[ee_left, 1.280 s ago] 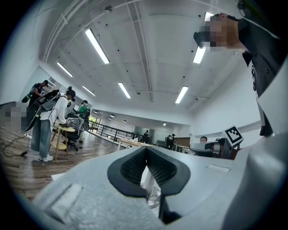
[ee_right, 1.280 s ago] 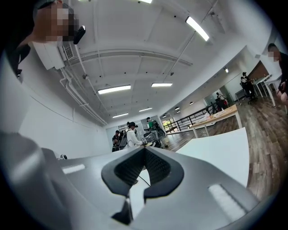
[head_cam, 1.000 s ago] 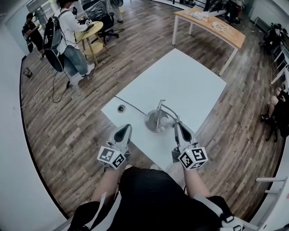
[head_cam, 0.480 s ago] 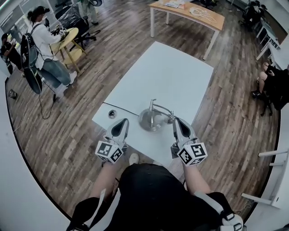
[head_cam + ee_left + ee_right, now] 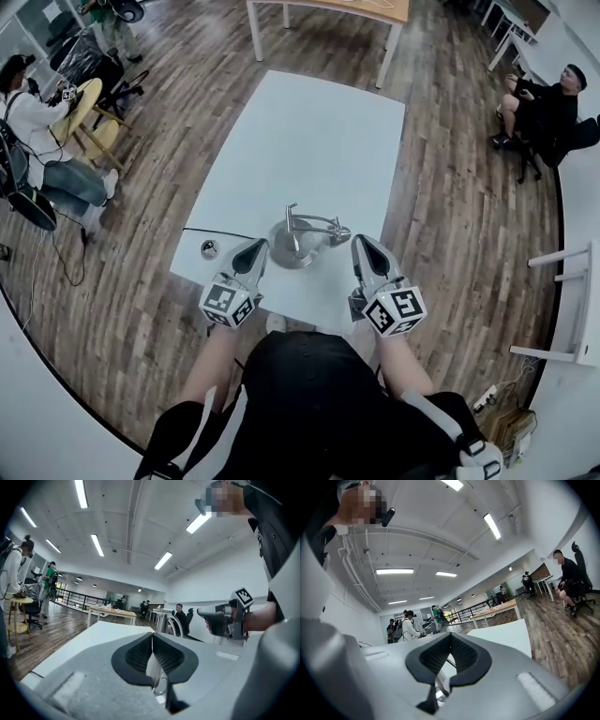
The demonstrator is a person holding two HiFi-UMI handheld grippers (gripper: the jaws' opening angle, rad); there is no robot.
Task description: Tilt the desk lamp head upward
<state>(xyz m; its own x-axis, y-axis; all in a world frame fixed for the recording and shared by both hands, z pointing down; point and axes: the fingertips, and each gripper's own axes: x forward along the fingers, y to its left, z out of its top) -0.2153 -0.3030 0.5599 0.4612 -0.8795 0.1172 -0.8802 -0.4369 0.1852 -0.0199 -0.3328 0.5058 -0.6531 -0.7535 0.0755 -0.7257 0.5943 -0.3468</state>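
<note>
Looks like the lining-up step: left gripper (image 5: 255, 251) and right gripper (image 5: 361, 248) both pinched shut and empty, desk lamp (image 5: 292, 242) right between their tips, so next is probably getting under the lamp head (image 5: 338, 231) and nudging up.

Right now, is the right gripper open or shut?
Shut: the right gripper has its jaws together with nothing between them.

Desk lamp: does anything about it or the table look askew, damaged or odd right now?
Nothing stands out. The desk lamp stands upright on its round base on the white table, its cord lying flat toward the left edge.
</note>
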